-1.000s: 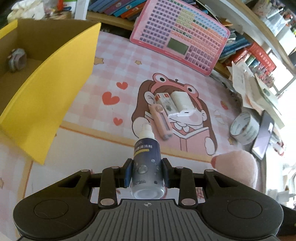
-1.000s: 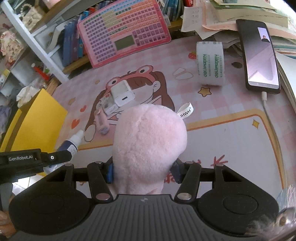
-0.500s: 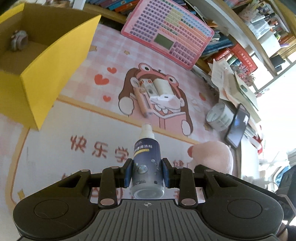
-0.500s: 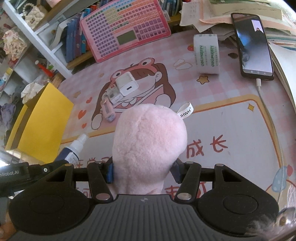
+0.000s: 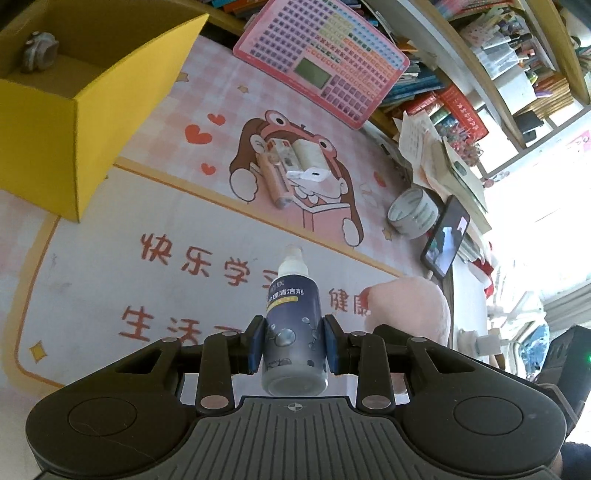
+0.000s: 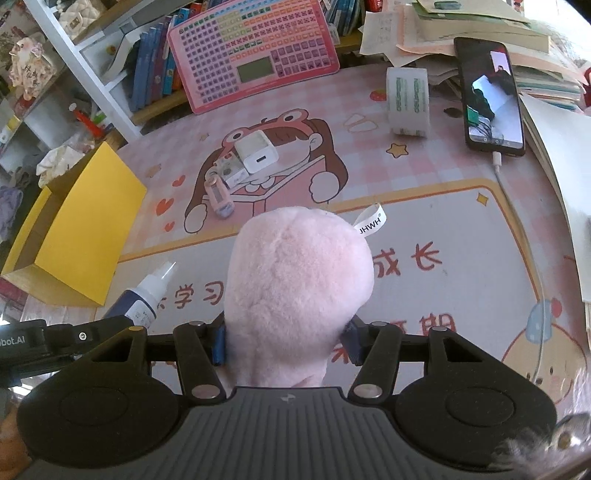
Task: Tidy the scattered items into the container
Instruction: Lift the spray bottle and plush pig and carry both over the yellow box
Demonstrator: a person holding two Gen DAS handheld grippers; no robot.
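My left gripper (image 5: 293, 345) is shut on a dark blue spray bottle (image 5: 293, 325) with a white cap, held above the mat; the bottle also shows in the right wrist view (image 6: 142, 297). My right gripper (image 6: 286, 341) is shut on a pink plush toy (image 6: 299, 280), which also shows in the left wrist view (image 5: 413, 306). The yellow cardboard box (image 5: 74, 122) stands open at the left with a small grey item (image 5: 38, 55) inside; it also shows in the right wrist view (image 6: 81, 229). A white charger (image 6: 256, 153), a small card box (image 6: 231, 171) and a pink tube (image 6: 219, 195) lie on the mat's cartoon picture.
A pink keyboard toy (image 6: 251, 55) leans at the back. A tape roll (image 6: 408, 101), a phone (image 6: 489, 98) on a cable and stacked papers (image 6: 480, 29) sit at the right. Shelves with books (image 6: 155, 70) line the back.
Both grippers have risen and pulled back from the mat with their items still held. The yellow box and the scattered items now look farther away.
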